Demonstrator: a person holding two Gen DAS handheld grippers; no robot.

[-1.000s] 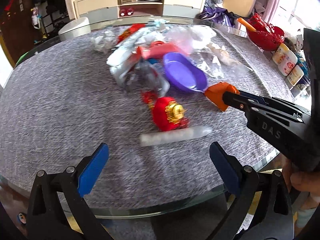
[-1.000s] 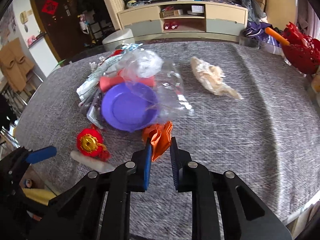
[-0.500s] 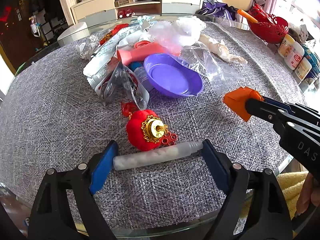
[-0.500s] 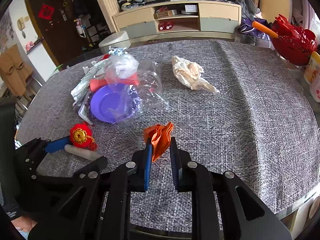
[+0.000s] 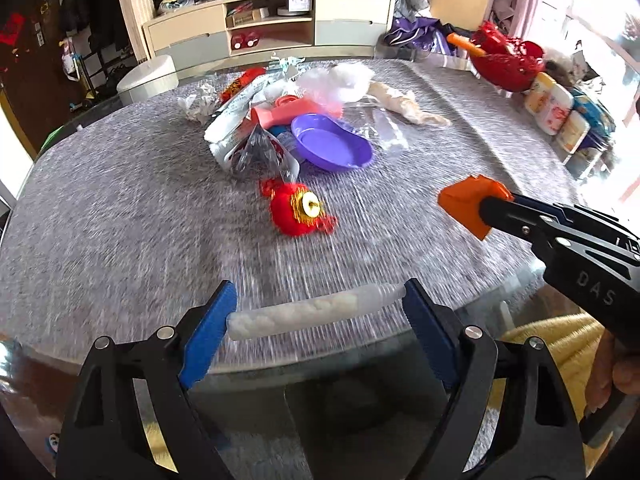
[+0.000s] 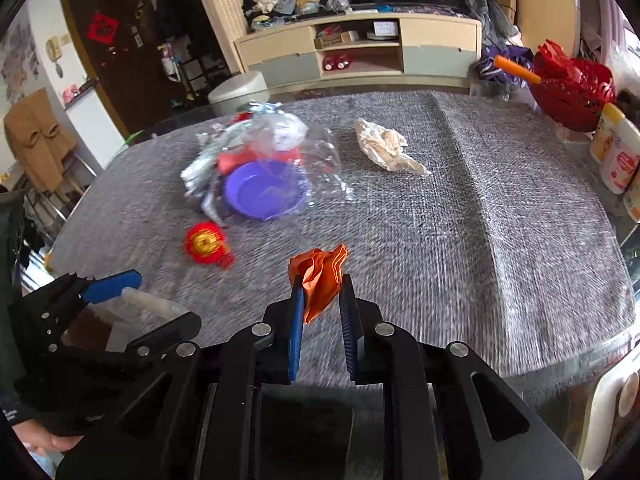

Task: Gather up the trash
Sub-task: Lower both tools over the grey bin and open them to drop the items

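Observation:
A white plastic tube [image 5: 312, 314] spans lengthwise between the blue pads of my left gripper [image 5: 320, 300], which is shut on its two ends and holds it above the table's near edge. My right gripper [image 6: 320, 292] is shut on a crumpled orange paper [image 6: 320, 272], held just off the grey cloth. The left wrist view shows that orange paper [image 5: 464, 200] at the right gripper's tip, to the right. From the right wrist, the left gripper [image 6: 148, 304] appears at the lower left with the tube [image 6: 156, 306].
On the grey tablecloth [image 6: 500, 220] lie a red and gold ornament [image 5: 298, 210], a purple dish [image 5: 332, 142] amid plastic wrappers [image 5: 248, 120], and a crumpled tissue [image 6: 384, 148]. A red basket [image 6: 572, 88] and bottles [image 6: 616, 156] stand at the right edge.
The left gripper's pads closed onto the ends of the white tube and drew it back off the cloth toward the near edge. The right gripper pulled back from the pile, still holding the orange paper.

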